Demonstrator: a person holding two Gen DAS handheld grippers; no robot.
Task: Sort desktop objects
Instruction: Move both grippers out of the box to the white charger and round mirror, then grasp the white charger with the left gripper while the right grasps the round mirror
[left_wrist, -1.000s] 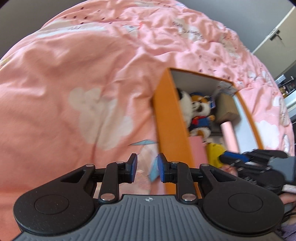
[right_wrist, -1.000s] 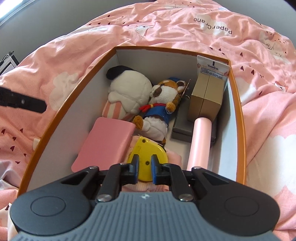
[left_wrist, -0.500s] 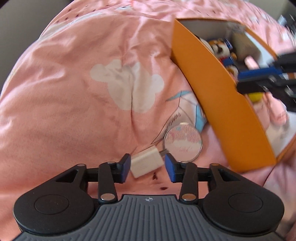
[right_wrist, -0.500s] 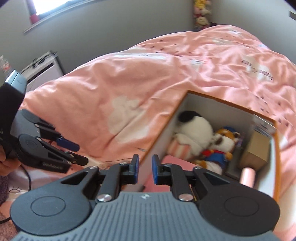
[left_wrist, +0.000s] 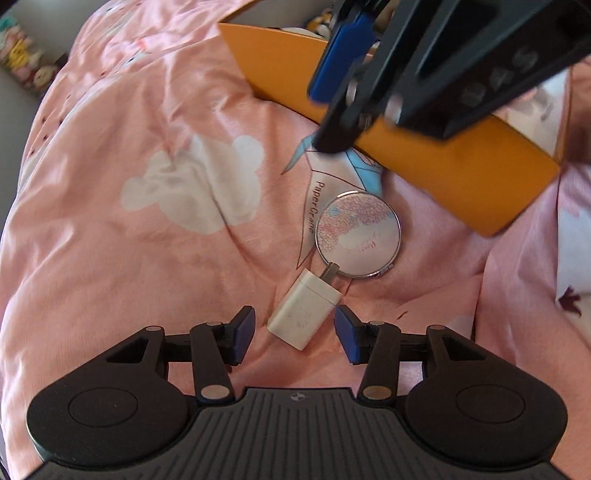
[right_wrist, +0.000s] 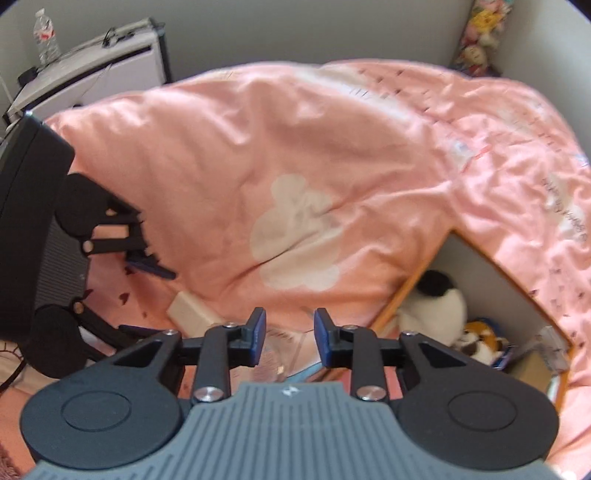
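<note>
The left gripper (left_wrist: 294, 334) points down at the pink duvet (left_wrist: 147, 229), its jaws apart and just widened, straddling a white charger plug (left_wrist: 303, 314) without pressing on it. The plug lies flat on the duvet, its metal connector touching the rim of a round pink compact mirror (left_wrist: 357, 233) just beyond it. Farther off to the right stands an orange box (left_wrist: 461, 173), its near wall close to the mirror. The right gripper (right_wrist: 289, 339) hangs above the duvet beside that box, jaws narrowly parted, just opened a little, with nothing between them. Inside the box lie 2 plush toys (right_wrist: 439, 306).
</note>
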